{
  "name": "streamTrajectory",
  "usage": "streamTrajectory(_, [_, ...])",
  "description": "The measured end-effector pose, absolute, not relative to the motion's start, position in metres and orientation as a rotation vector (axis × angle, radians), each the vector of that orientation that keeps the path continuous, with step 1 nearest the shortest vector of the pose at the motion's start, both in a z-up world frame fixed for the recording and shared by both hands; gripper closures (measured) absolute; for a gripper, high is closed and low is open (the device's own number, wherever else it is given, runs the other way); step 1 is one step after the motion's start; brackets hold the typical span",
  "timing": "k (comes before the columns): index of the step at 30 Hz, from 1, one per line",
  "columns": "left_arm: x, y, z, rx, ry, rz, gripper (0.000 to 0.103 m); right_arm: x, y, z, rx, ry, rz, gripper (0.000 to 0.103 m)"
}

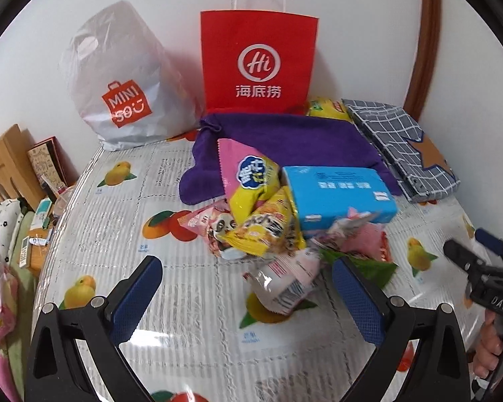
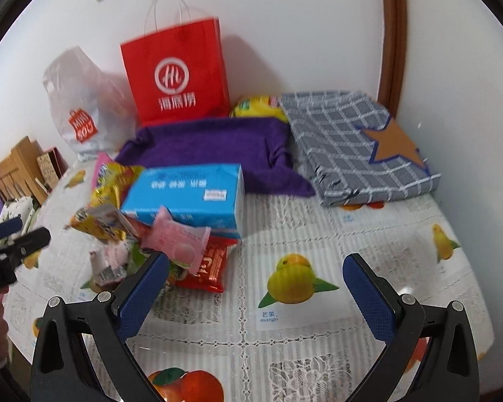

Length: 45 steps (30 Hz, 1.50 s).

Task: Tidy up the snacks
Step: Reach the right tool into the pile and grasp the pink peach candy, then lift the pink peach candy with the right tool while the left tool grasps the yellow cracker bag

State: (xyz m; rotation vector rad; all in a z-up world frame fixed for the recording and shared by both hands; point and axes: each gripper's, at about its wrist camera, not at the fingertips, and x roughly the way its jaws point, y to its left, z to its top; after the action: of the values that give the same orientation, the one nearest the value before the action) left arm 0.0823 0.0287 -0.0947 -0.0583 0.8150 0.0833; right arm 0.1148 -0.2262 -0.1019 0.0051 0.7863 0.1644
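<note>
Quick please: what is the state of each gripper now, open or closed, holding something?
Left gripper: open, holding nothing, above the snack pile.
Right gripper: open, holding nothing, above the tablecloth.

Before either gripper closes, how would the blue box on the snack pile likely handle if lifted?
The blue box looks rigid with flat faces, so probably stiff. It rests on loose snack packets, so lifting it may shift them. Its glossy surface could be slippery.
</note>
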Motion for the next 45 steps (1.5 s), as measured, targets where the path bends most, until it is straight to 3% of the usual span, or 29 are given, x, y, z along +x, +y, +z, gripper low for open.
streamTrajectory(6, [0.096,0.044,-0.104,-0.064,0.815,0.107,0.001,0.142,-0.222,-0.126,0.071,0.842,0.228,0.010])
streamTrajectory(10, [0.104,0.055,-0.110,-0.089,0.817,0.111,0.001,0.161,-0.213,-0.137,0.099,0.885,0.261,0.031])
streamTrajectory(29, [0.119,0.092,-0.131,-0.150,0.842,0.127,0.001,0.203,-0.143,-0.165,0.104,1.016,0.429,0.030])
streamTrajectory(33, [0.119,0.094,-0.132,-0.174,0.833,0.096,0.001,0.196,-0.143,-0.163,0.067,0.996,0.437,0.037])
streamTrajectory(45, [0.133,0.058,-0.126,-0.110,0.828,-0.002,0.001,0.176,-0.186,-0.140,0.102,0.922,0.399,0.037])
